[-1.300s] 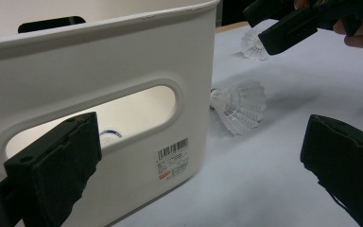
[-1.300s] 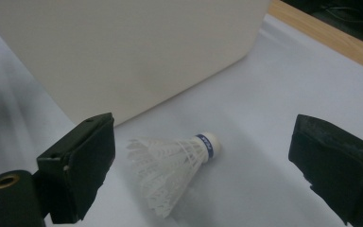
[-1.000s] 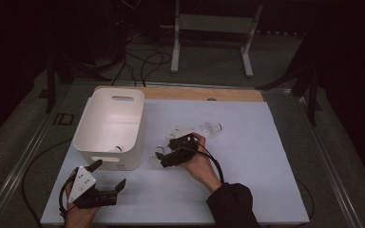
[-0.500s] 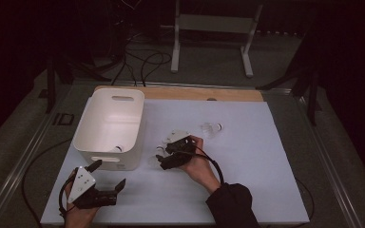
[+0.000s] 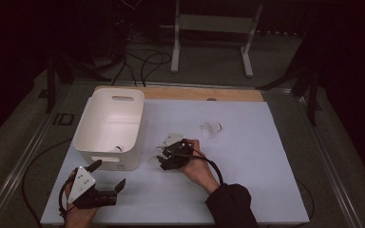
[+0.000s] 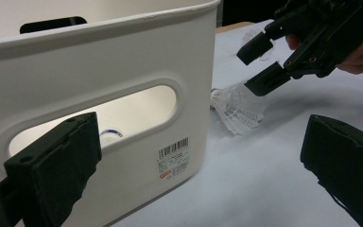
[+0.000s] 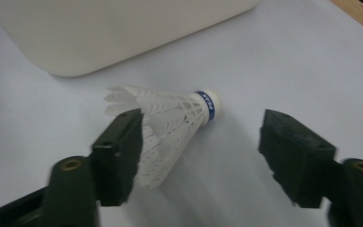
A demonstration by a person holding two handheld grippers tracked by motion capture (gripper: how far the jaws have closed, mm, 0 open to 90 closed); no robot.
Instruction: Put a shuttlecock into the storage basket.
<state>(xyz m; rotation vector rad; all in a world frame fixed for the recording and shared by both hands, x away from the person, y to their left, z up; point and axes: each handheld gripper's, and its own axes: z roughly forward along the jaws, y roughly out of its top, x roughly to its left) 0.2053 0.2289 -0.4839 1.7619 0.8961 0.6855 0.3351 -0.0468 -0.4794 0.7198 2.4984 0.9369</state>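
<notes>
The left claw [image 5: 108, 176], at about seven o'clock on the table [image 5: 266, 156], is held spread wide and empty, just in front of the white bin [image 5: 110, 127]. Farther in, near the table's centre, the right claw [image 7: 201, 158] is seen closing around a shuttlecock [image 7: 168, 122] lying on its side just beside the bin; one jaw touches the skirt, the other stands apart. The shuttlecock is judged very light, its feathered skirt thin and easily crushed; a gentle hold nearer the firm cork is advised. A second shuttlecock [image 5: 211, 128] lies toward one o'clock.
</notes>
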